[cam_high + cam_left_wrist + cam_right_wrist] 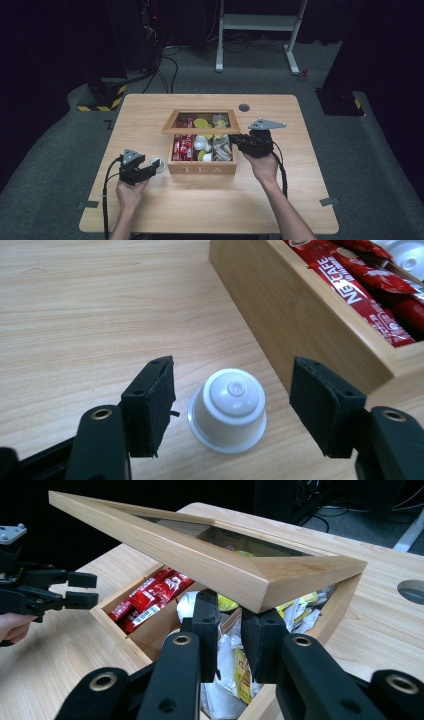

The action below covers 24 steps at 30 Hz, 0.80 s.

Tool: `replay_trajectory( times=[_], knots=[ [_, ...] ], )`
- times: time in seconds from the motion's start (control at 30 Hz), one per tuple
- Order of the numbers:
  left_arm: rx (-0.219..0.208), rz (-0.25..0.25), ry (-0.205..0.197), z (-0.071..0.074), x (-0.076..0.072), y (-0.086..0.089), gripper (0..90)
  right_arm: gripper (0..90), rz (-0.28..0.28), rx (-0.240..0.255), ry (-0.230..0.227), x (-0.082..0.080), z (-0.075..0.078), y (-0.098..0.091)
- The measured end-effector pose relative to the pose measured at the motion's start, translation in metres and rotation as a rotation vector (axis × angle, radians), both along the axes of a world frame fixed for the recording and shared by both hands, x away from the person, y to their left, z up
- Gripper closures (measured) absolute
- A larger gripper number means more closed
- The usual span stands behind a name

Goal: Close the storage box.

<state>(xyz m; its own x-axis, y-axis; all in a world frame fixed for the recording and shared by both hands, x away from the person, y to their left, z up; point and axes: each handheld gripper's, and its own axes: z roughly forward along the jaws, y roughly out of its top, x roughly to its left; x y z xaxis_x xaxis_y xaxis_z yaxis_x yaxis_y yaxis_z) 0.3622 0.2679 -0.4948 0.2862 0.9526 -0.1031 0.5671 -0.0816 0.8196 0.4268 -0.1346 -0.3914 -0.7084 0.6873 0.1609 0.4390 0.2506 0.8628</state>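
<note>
Landmark: wooden tea box (202,169), pale wood, rectangular, "TEA" on its front wall, three compartments. Hinged lid (210,570), wood frame with a glass pane, tilted half open. Right gripper (231,635) is clamped on the lid's front edge, black padded jaws nearly together under the frame. White plastic coffee capsule (227,410), smooth, tapered cup shape with a flanged rim, stands flange down on the wood-grain table (75,315) just beside the box's left wall. Left gripper (232,405) jaws stand apart either side of the capsule, pads off it. Left compartment holds glossy red sachets (367,295) printed "NESCAFE". Right compartment: crumpled white and yellow packets (235,667), text unreadable.
</note>
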Motion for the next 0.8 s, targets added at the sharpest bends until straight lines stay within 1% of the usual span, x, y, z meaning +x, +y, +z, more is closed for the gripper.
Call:
replay_trajectory(
  times=[0.3, 0.4, 0.53, 0.6, 0.73, 0.8],
  knots=[
    [-0.032, 0.030, -0.003, -0.005, -0.015, 0.014, 34.9, 77.1, -0.001, 0.004, 0.009, -0.002, -0.003, 0.000],
    [-0.029, 0.035, -0.008, -0.005, -0.018, 0.018, 35.0, 77.1, 0.001, 0.005, 0.008, -0.002, -0.004, -0.001],
    [-0.028, 0.053, -0.001, -0.007, -0.022, 0.023, 35.2, 77.0, 0.000, 0.001, 0.019, -0.004, -0.005, 0.000],
    [-0.020, 0.066, 0.006, -0.010, -0.024, 0.025, 35.2, 77.0, 0.004, 0.001, 0.012, -0.004, -0.006, -0.001],
    [0.045, 0.090, 0.037, -0.016, -0.025, 0.032, 35.2, 77.0, 0.003, 0.003, 0.018, -0.005, -0.008, -0.001],
    [0.058, 0.104, 0.043, -0.018, -0.025, 0.034, 35.2, 77.0, 0.004, 0.002, 0.022, -0.005, -0.009, -0.001]
  ],
)
